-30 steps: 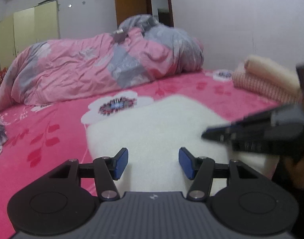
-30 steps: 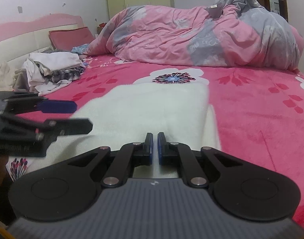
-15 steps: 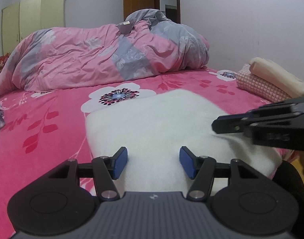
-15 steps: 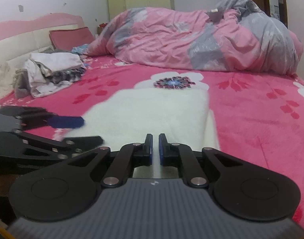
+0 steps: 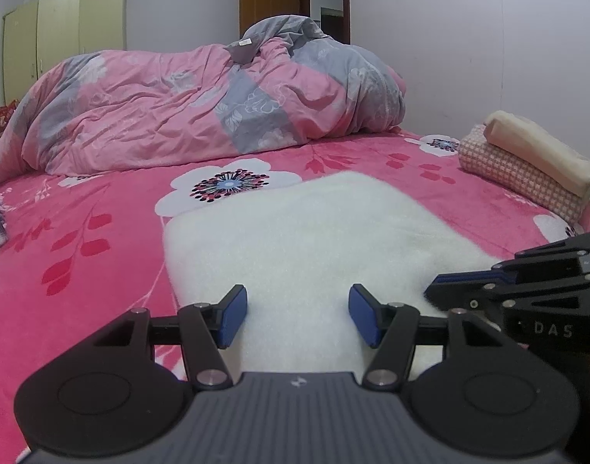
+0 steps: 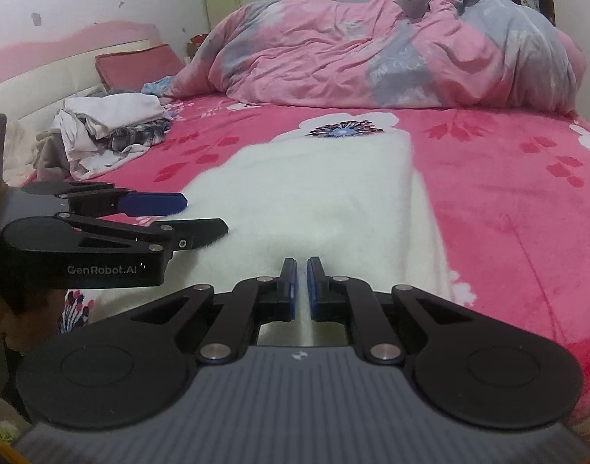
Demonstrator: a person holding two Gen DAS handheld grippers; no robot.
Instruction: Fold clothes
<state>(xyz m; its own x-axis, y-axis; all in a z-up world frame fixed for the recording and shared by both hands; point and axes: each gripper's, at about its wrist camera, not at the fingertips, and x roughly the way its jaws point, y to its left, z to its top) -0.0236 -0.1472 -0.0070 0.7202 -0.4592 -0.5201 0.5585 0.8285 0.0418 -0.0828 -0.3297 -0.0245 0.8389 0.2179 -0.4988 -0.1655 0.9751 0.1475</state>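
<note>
A white fleecy garment point(image 5: 314, 232) lies flat on the pink flowered bedspread point(image 5: 82, 251), also seen in the right wrist view as the white garment point(image 6: 314, 193). My left gripper point(image 5: 297, 309) hovers open over its near left part, with nothing between the blue pads. From the right wrist view the left gripper point(image 6: 204, 216) stands with its tips at the garment's left edge. My right gripper point(image 6: 302, 278) is shut low over the near right part. Seen from the left wrist, the right gripper point(image 5: 436, 290) has its tip at the fleece. Whether it pinches cloth I cannot tell.
A crumpled pink and grey duvet point(image 5: 217, 104) fills the far side of the bed. Folded clothes, a checked piece point(image 5: 519, 170) under a cream one, sit at the right edge. A heap of unfolded clothes point(image 6: 109, 127) lies at the left by the headboard point(image 6: 43, 77).
In the left wrist view the right gripper has slid a little toward the right and lower. Both grippers keep the same jaw width and the garment lies as before.
</note>
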